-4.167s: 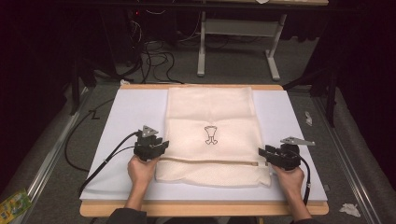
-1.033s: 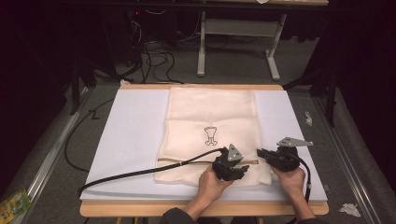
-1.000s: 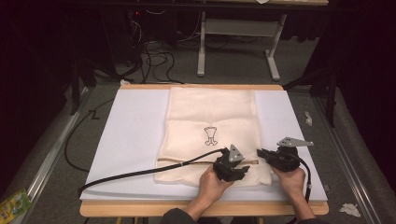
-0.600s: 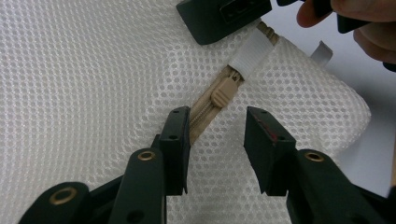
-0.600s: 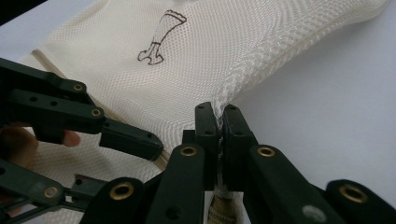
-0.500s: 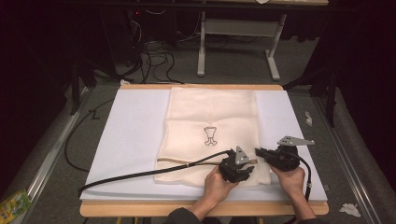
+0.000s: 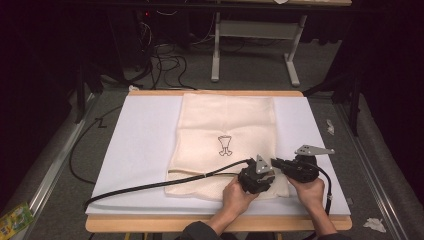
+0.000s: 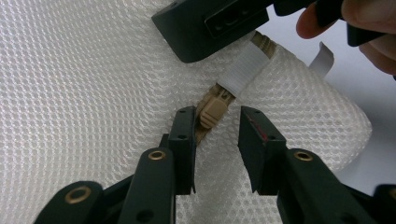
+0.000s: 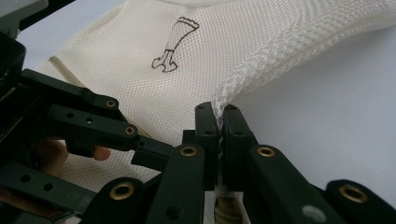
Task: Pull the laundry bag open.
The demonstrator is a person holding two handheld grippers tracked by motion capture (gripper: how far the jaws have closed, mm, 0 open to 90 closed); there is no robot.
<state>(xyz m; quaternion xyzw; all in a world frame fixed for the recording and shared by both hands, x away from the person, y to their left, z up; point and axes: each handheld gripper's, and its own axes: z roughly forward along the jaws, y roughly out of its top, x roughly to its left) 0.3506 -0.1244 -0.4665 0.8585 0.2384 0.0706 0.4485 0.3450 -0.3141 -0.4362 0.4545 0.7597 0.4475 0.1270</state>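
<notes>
A cream mesh bag [image 7: 225, 120] with a small dark drawing [image 7: 225, 146] lies flat on the white board [image 7: 140, 140]. My right gripper [image 9: 218, 121] is shut on the bag's corded edge [image 9: 261, 60] at its near right corner, lifting the mesh a little. My left gripper [image 8: 217, 126] sits right beside it [image 7: 269, 172], its jaws on either side of the tan zipper pull [image 8: 211, 111]. They have just been closing. The left pad [image 8: 186, 135] is against the pull and the right pad stands apart from it. Beyond the pull a white tab [image 8: 245, 70] wraps the zipper.
A black cable [image 7: 150, 187] trails left from my left gripper across the board. The wooden table edge [image 7: 150, 223] runs along the front. Paper scraps [image 7: 372, 224] and a green packet [image 7: 15, 217] lie on the floor, and a table frame [image 7: 250, 30] stands behind.
My left gripper has travelled from the bag's near left corner along the zipper to beside the right gripper, edging further right in the last second. The right gripper has kept still.
</notes>
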